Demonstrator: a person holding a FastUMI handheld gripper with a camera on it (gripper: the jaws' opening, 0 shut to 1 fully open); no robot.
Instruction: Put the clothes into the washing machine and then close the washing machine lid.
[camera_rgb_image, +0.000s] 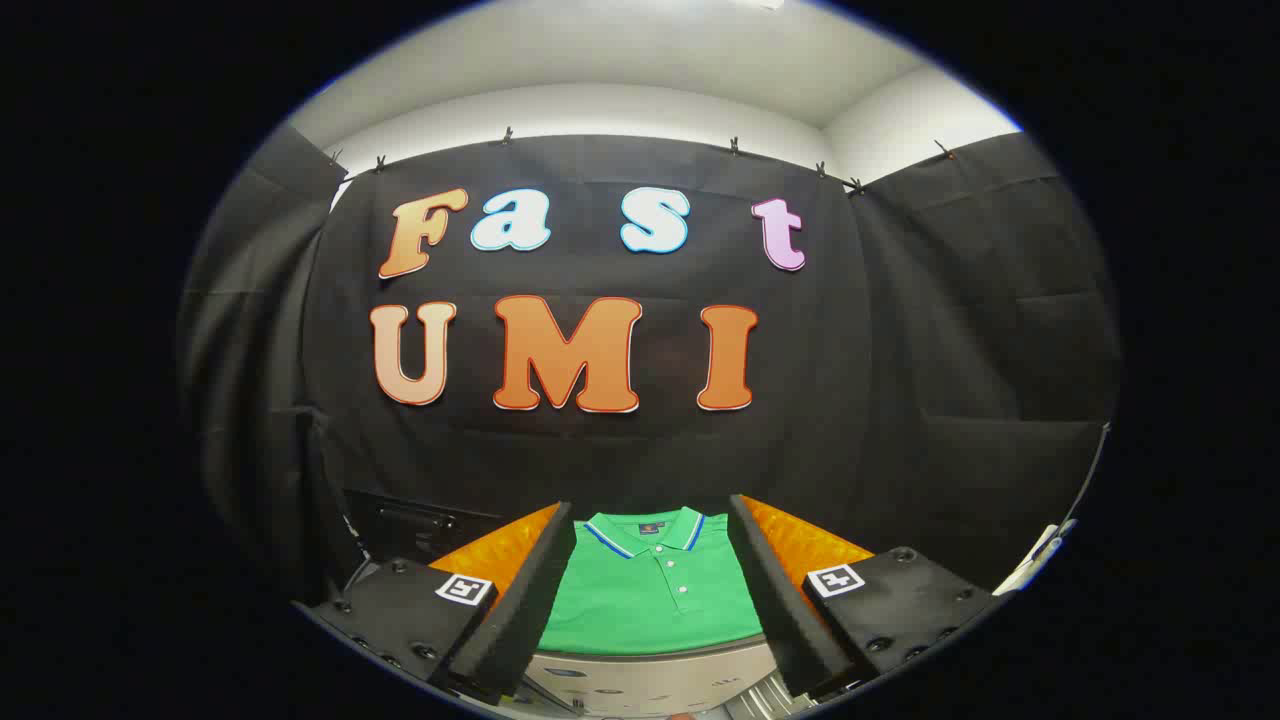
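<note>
A green polo shirt (655, 590) with a blue-and-white striped collar lies flat ahead of me, on top of a light grey appliance surface (640, 678) that looks like the washing machine's top. My gripper (650, 520) is open, its two fingers standing wide apart to either side of the shirt. Nothing is between the pads; the shirt lies beyond and below the fingertips (556, 530). I cannot see the machine's lid or drum opening from here.
Black cloth walls close the booth behind and on both sides. A dark box-like object (420, 522) sits low at the left, behind the left finger. A white object edge (1040, 560) shows at the far right.
</note>
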